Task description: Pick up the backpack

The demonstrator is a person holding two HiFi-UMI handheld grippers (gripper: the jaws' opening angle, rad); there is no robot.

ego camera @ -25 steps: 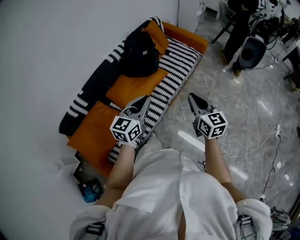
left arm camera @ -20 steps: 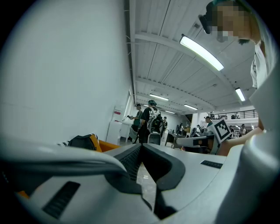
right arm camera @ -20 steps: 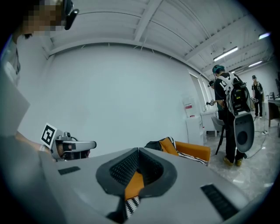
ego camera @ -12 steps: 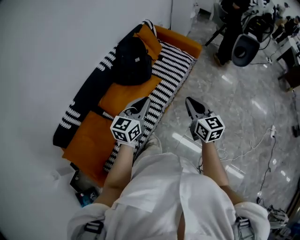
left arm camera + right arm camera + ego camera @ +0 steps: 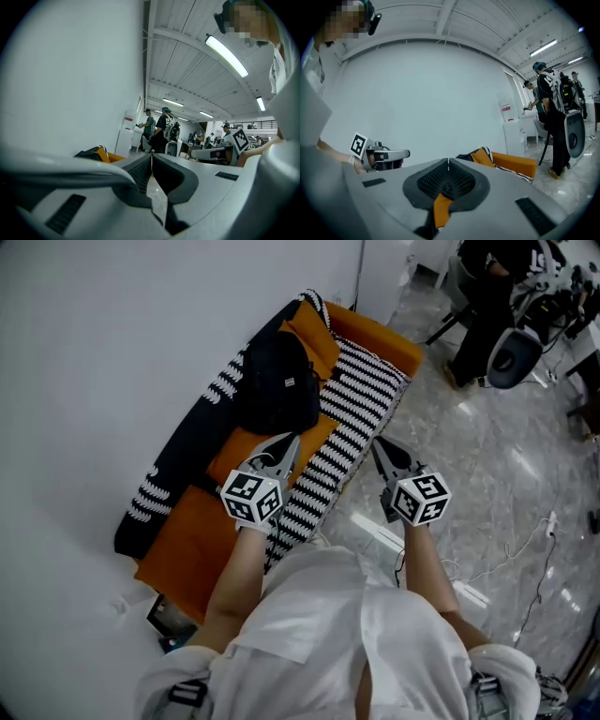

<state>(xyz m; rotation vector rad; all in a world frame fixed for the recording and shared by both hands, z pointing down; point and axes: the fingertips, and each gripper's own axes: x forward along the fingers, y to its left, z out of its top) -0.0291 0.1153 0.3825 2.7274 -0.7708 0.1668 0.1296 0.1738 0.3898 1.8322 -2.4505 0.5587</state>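
Note:
A black backpack (image 5: 278, 381) lies on the orange sofa (image 5: 291, 437) against the white wall, at the far end of the seat. My left gripper (image 5: 292, 441) hangs over the sofa's orange cushion just short of the backpack, its jaws shut and empty. Beside the sofa's front edge, my right gripper (image 5: 378, 445) is held over the floor, shut with nothing in it. In the left gripper view the jaw tips (image 5: 151, 155) meet, and a dark bit of the backpack (image 5: 89, 153) shows low at the left. The right gripper (image 5: 448, 161) view shows the sofa's orange end (image 5: 511, 164).
A black-and-white striped blanket (image 5: 352, 404) covers the sofa's seat and back. A small dark box (image 5: 169, 615) lies on the floor at the sofa's near end. People and a round grey machine (image 5: 511, 357) stand at the far right. A white cable (image 5: 534, 545) trails over the marble floor.
Both grippers have moved forward along the sofa toward the backpack; the left one now sits nearer the bag. Both stayed shut.

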